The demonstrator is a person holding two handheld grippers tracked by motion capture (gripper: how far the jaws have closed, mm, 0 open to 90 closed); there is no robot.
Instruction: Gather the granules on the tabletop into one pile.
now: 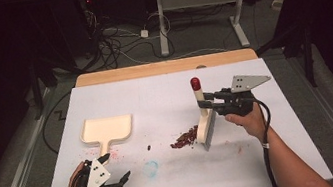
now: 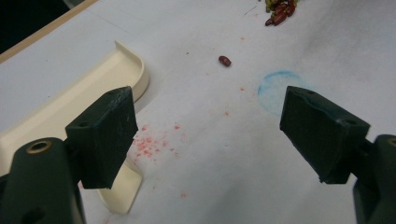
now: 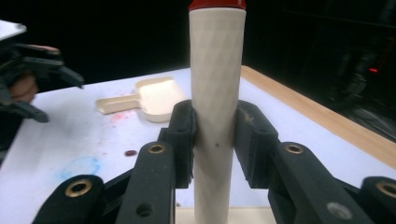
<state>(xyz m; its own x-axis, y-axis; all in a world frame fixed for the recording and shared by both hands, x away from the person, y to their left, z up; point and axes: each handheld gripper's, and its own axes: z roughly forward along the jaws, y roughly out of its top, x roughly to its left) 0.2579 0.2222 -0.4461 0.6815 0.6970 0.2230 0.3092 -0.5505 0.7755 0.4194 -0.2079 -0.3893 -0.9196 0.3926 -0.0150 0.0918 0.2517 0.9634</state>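
- The right tongs point(image 1: 207, 101) are clamped on the cream handle of a hand brush point(image 1: 203, 118), which stands upright right of the middle of the white counter point(image 1: 280, 121). Its broad head is down on the surface and the red cap points up.
- In the right gripper view the two pads press the round handle point(image 3: 216, 84) from either side, just below its middle.
- The brush looks like light, stiff plastic. The handle is smooth with a faint faceted texture, so I judge it could twist or slip in the pads if the head drags hard. A grip low on the handle, nearer the head, would give more control of the sweep.
- A heap of dark red beans point(image 1: 185, 138) lies against the left side of the brush head. One stray bean point(image 1: 149, 147) sits apart, between the heap and the dustpan.
- The beans are small, hard and smooth. They are likely to roll and scatter under a fast stroke, so slow, short strokes suit them.
- The cream dustpan point(image 1: 107, 128) lies flat left of the middle, handle toward the person, well apart from the heap. It looks light enough to slide if pushed without being held.
- The left tongs point(image 1: 121, 169) stand wide with nothing between them, hovering just beside the dustpan's handle point(image 2: 122, 196).
- Pink specks point(image 2: 152, 144) and a blue smudge point(image 2: 280, 88) stain the counter.
- No brand, label or writing can be read on anything.
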